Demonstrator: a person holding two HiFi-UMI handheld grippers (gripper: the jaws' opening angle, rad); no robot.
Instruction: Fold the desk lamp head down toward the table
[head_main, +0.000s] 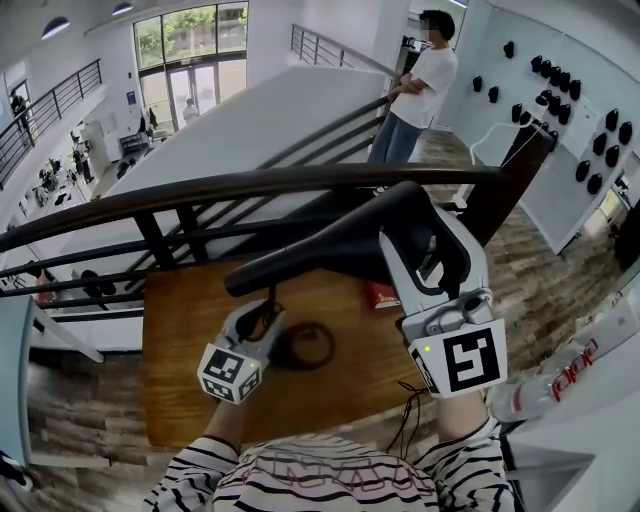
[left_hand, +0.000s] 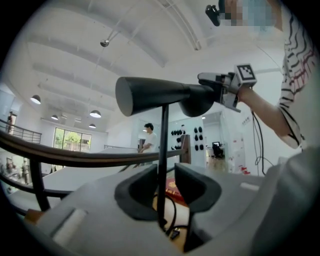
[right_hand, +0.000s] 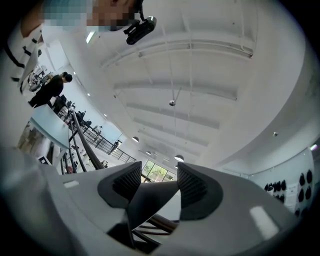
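Head: black cone-shaped lamp head (head_main: 330, 245), probably light; my right claw (right_hand: 156, 182) pinches it.
Stem: thin black rod (left_hand: 164, 140), whippy; left claw (left_hand: 164, 180) spread around it.

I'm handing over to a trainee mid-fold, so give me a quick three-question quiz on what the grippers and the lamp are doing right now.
1. True or false: the lamp head already points down at the table.
2. What stands between the jaws of the left gripper? A) the lamp stem B) the cable C) the red booklet
3. Fill in: the right gripper is closed on the lamp ____.
Key: 1 false, it lies about level; 2 A; 3 head.
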